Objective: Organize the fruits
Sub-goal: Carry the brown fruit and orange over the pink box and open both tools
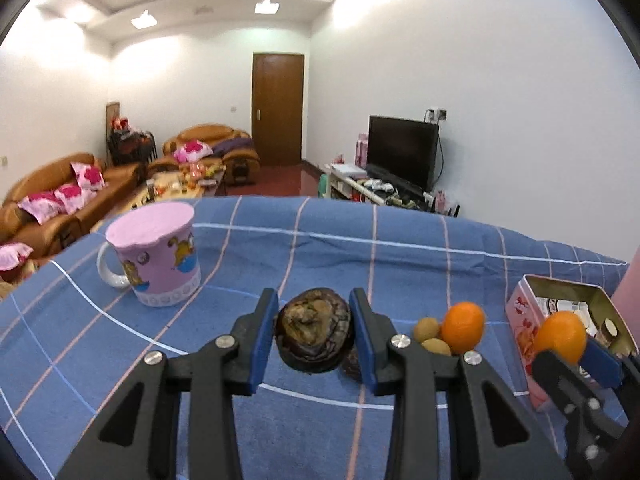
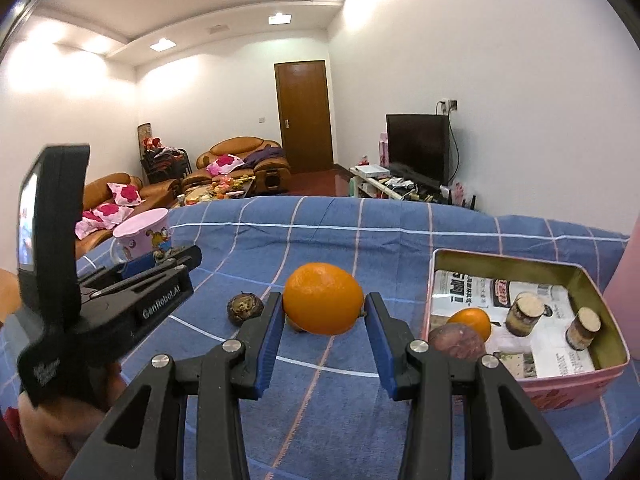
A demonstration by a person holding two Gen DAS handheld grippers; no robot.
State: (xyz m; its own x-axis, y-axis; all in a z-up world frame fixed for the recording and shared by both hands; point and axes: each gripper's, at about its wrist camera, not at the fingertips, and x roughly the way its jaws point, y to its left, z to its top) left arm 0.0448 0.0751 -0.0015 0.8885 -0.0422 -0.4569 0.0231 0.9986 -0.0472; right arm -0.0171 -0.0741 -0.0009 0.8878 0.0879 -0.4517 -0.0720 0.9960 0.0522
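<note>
The desk (image 1: pixel 400 248), covered by a blue checked cloth, fills the lower half of both views. A pink tin box (image 2: pixel 592 364) is seen at lower right of the right wrist view; an orange (image 2: pixel 472 320), a brown fruit (image 2: pixel 456 342) and two small jars (image 2: pixel 524 314) are contained in it. A pink mug (image 1: pixel 156 256) stands at centre left of the left view. The left gripper (image 1: pixel 314 338) is clenched on a dark wrinkled fruit (image 1: pixel 314 334), held clear of the cloth. The right gripper (image 2: pixel 324 314) is clenched on an orange fruit (image 2: pixel 323 298). Another orange (image 1: pixel 463 326) and two small green fruits (image 1: pixel 426 328) lie right of centre.
</note>
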